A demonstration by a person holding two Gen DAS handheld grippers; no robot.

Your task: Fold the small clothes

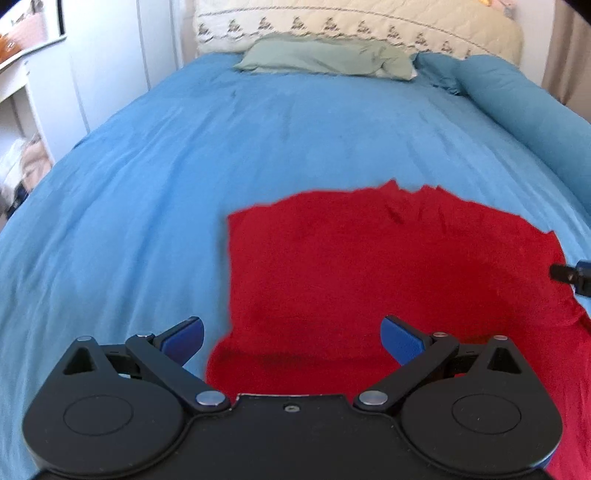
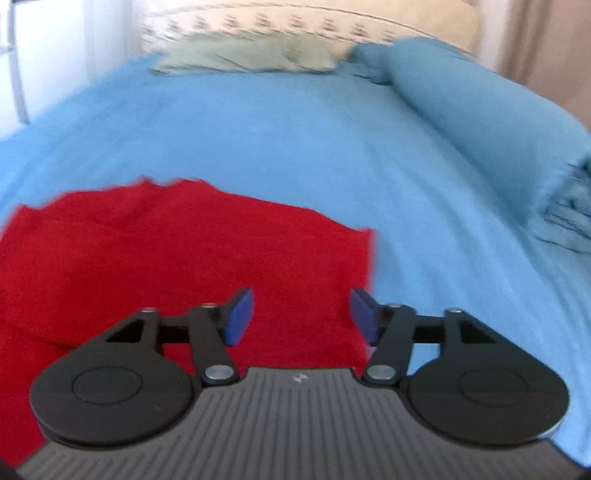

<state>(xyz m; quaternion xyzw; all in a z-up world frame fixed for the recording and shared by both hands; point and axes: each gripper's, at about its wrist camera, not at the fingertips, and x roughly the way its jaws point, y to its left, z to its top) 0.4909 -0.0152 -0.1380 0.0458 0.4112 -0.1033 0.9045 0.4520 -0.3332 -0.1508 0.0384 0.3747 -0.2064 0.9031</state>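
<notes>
A red garment lies flat on the blue bedspread. My left gripper is open and empty, hovering over the garment's near left edge. The same garment shows in the right wrist view, which is blurred. My right gripper is open and empty above the garment's near right edge. A tip of the right gripper shows at the right edge of the left wrist view.
A pale green pillow and a cream quilted headboard are at the far end. A rolled blue blanket runs along the bed's right side. White furniture stands to the left of the bed.
</notes>
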